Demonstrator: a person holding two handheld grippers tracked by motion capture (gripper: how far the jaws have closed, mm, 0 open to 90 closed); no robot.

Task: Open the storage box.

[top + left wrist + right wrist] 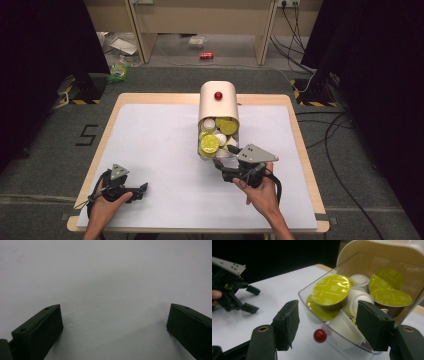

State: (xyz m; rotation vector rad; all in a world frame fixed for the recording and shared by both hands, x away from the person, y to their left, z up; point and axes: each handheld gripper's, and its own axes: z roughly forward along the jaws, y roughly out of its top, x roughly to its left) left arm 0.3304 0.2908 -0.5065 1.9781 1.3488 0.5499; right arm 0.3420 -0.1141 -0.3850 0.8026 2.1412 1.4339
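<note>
A cream capsule holder with a red knob on top stands at the middle back of the white table top. Its clear drawer sticks out toward me, full of yellow-lidded and white coffee capsules. My right gripper sits at the drawer's front. In the right gripper view its jaws stand apart on either side of the drawer's small red knob, touching nothing. My left gripper rests near the front left, open over bare table. It also appears far left in the right gripper view.
The table's wooden rim frames the white sheet. On the floor behind lie a red can, a green object and cables. Dark curtains stand at both sides.
</note>
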